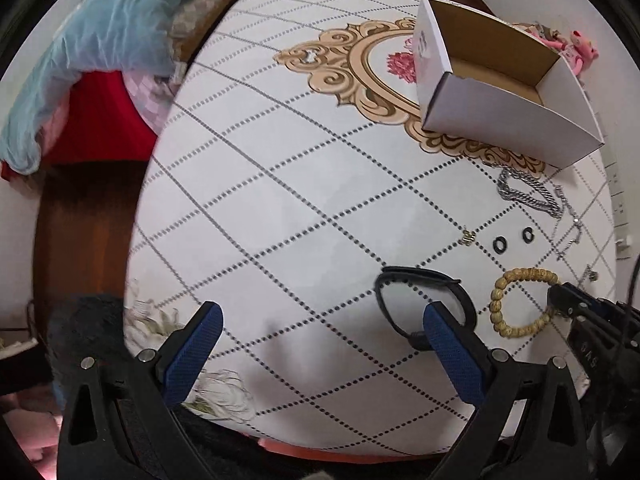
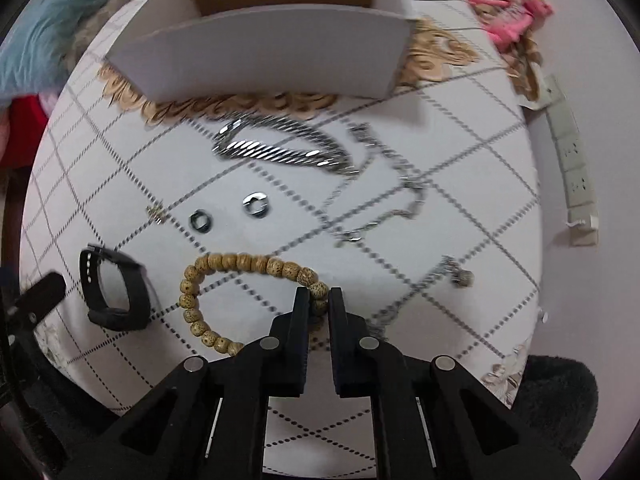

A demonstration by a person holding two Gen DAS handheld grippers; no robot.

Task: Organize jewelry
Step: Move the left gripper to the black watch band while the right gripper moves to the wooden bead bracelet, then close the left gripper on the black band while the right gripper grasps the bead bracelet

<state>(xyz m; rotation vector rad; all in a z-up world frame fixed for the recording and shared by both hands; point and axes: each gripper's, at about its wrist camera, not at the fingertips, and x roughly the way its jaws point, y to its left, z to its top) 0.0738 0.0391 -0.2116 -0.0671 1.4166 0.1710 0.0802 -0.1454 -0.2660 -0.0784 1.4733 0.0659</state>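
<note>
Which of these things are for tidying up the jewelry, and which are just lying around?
For the job:
wooden bead bracelet, pinched in the right gripper
black watch band
silver chain bracelet
thin silver necklace
two black rings
small gold charm
open cardboard box

Just lying about:
pink toy
power strip
blue cloth

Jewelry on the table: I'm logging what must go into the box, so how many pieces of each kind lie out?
Wooden bead bracelet: 1, pinched by the right tool
Black band: 1
Heavy silver chain bracelet: 1
Thin silver chains: tangled, count unclear
Dark rings: 2
Small gold piece: 1
Total: 6, plus the thin chains
</note>
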